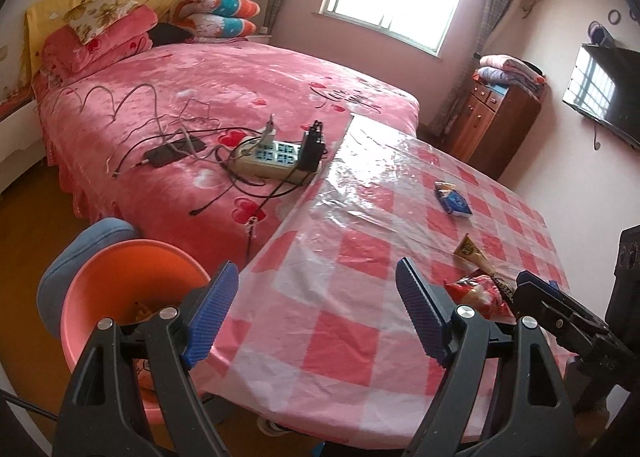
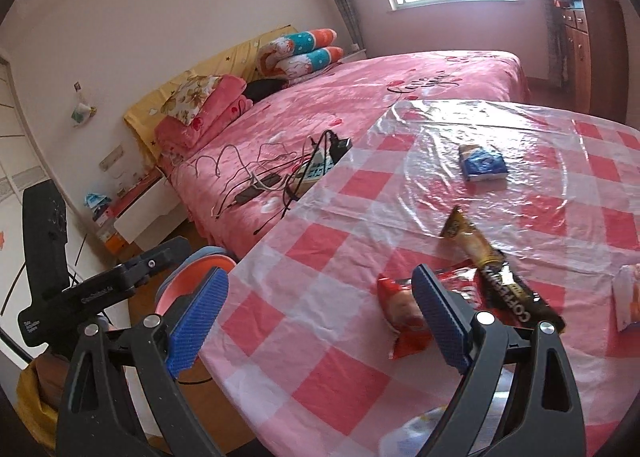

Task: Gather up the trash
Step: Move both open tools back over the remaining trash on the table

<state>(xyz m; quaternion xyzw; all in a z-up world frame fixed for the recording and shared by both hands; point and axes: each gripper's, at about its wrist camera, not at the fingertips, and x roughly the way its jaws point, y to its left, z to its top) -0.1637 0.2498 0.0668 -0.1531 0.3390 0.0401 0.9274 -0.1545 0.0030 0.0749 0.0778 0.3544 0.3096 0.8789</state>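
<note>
My left gripper [image 1: 316, 313] is open and holds nothing, over the near left part of the pink checked table [image 1: 320, 257]. Beside that edge stands an orange bin [image 1: 120, 277] with some trash at its bottom. A red snack wrapper [image 2: 400, 309] lies on the cloth, partly behind the right finger of my right gripper [image 2: 318, 319], which is open with nothing pinched. A brown coffee sachet [image 2: 492, 269] lies just beyond the wrapper, and a blue packet [image 2: 482, 163] sits farther back. In the left wrist view the red wrapper [image 1: 480, 293], the sachet [image 1: 474, 253] and the blue packet [image 1: 454, 199] lie to the right.
A white and orange packet [image 2: 628, 297] lies at the table's right edge. A pink bed [image 1: 200, 97] touches the table's far side, with a power strip [image 1: 276, 157], a phone and tangled cables on it. A wooden cabinet [image 1: 496, 121] stands behind.
</note>
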